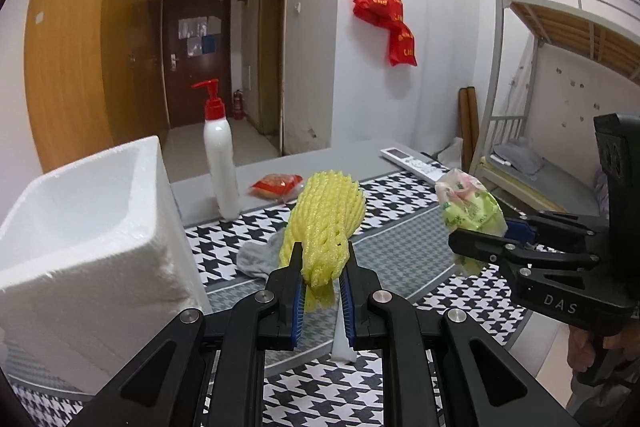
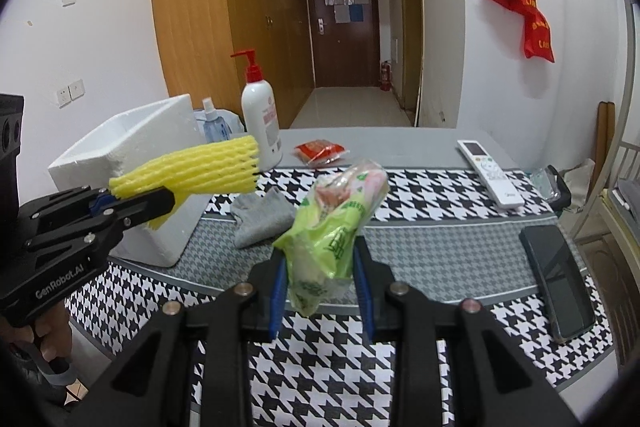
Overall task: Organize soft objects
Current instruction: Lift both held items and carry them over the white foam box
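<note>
Left gripper [image 1: 324,267] pinching yellow net [image 1: 324,219]; right gripper [image 2: 320,267] clamping green pack [image 2: 336,223]; both raised, likely bound for box [image 1: 80,211].

Yellow foam net [image 1: 322,223] pinched aloft; green plastic packet [image 2: 334,223] pinched aloft; grey sock [image 2: 262,217] on cloth.

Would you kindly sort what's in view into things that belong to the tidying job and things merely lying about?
Job: foam net in left gripper; green packet in right gripper; grey sock; foam box.
Lying about: pump bottle, remote, phone, red packet.
</note>
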Available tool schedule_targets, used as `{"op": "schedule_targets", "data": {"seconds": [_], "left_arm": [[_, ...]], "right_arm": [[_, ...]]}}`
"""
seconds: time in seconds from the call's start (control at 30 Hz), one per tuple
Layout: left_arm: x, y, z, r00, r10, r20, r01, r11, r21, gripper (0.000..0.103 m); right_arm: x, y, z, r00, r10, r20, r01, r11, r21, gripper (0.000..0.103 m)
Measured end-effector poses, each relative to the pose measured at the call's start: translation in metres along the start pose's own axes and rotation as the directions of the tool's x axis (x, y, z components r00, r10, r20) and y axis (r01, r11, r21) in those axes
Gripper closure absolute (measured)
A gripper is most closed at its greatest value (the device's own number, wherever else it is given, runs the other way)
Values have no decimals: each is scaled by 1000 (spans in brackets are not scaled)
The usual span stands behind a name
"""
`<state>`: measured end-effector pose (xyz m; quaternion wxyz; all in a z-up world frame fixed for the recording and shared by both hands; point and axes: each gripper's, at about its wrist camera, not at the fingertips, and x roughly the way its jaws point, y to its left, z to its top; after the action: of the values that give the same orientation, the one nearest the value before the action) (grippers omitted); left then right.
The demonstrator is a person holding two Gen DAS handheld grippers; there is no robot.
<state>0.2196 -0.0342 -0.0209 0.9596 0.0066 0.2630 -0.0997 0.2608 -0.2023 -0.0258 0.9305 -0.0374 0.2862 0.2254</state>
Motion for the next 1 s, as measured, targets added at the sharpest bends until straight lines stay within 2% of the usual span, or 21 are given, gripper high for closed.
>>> {"op": "schedule_targets", "data": {"seconds": [0.4, 1.0], "left_arm": [[-18, 2, 17, 997, 29, 68, -30, 999, 15, 86], [-32, 18, 39, 988, 79, 132, -77, 997, -14, 86]], "right_arm": [[-14, 9, 20, 998, 18, 64, -16, 1000, -27, 69], [-21, 12, 39, 992, 27, 126, -22, 999, -44, 69]]}}
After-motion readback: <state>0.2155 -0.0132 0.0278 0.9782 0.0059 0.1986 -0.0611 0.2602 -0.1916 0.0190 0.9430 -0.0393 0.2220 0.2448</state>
